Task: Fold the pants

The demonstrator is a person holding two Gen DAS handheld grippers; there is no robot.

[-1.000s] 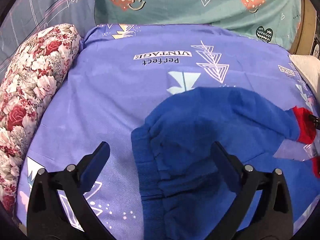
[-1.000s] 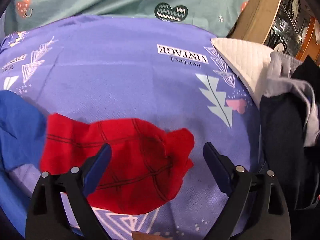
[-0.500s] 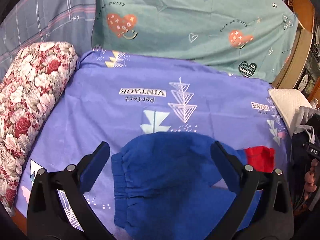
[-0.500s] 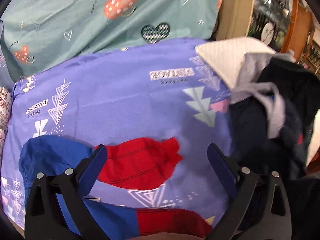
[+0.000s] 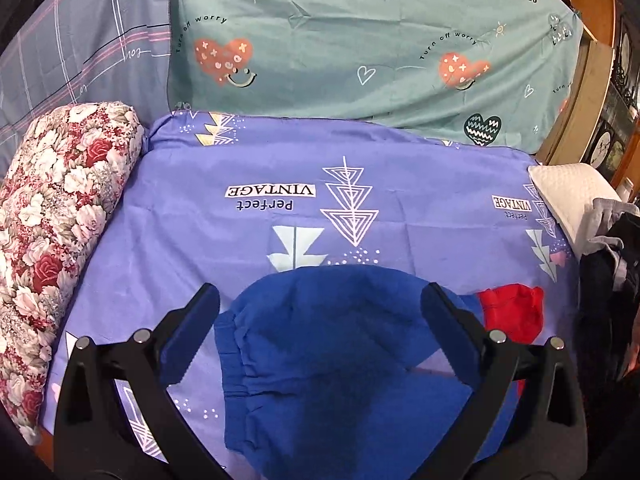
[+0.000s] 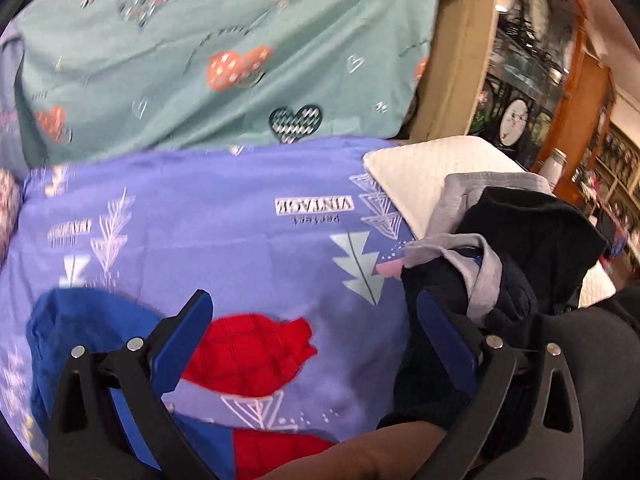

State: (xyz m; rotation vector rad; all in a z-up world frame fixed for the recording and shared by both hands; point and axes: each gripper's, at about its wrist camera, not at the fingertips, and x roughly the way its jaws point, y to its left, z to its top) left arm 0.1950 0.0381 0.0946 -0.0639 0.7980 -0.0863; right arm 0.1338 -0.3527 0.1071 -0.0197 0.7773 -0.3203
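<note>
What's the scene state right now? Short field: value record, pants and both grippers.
pants: blue with red leg ends, lying on the purple sheet
waistband: elastic, between the left fingers
red leg end: wrinkled, ahead of the right gripper
left gripper: open, empty, above the pants
right gripper: open, empty
clothes pile: dark and grey, right of the sheet

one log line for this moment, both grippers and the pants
left gripper: open, over waistband end | right gripper: open, holding nothing | pants: blue with red cuffs, on purple sheet | fold: not finished
</note>
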